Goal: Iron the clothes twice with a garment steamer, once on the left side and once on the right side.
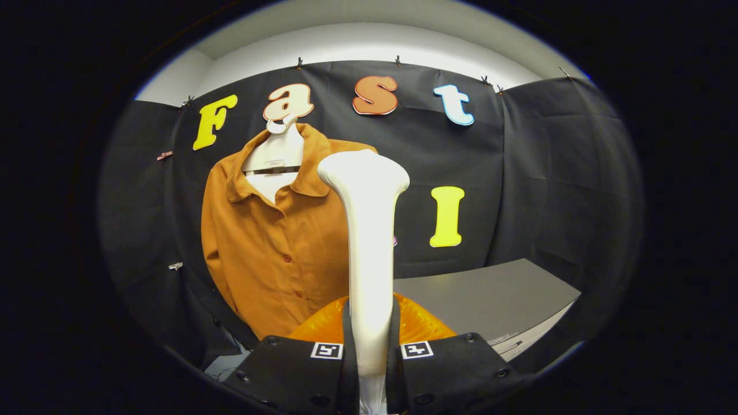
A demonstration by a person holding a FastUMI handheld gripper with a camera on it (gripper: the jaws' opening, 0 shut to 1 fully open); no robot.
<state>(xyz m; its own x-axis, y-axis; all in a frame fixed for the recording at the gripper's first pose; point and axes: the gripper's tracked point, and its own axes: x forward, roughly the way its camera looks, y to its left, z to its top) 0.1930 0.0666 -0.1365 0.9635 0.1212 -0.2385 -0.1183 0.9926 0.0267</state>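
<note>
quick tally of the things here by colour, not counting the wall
orange or brown: 2, shirt and steamer base
white: 2, steamer held between the gripper fingers, and hanger
grey: 1, table
total: 5

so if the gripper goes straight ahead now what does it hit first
The gripper is shut on the steamer, whose head leads. Straight on, that head would likely meet the orange shirt on its hanger, near its edge; depth is hard to judge.
</note>
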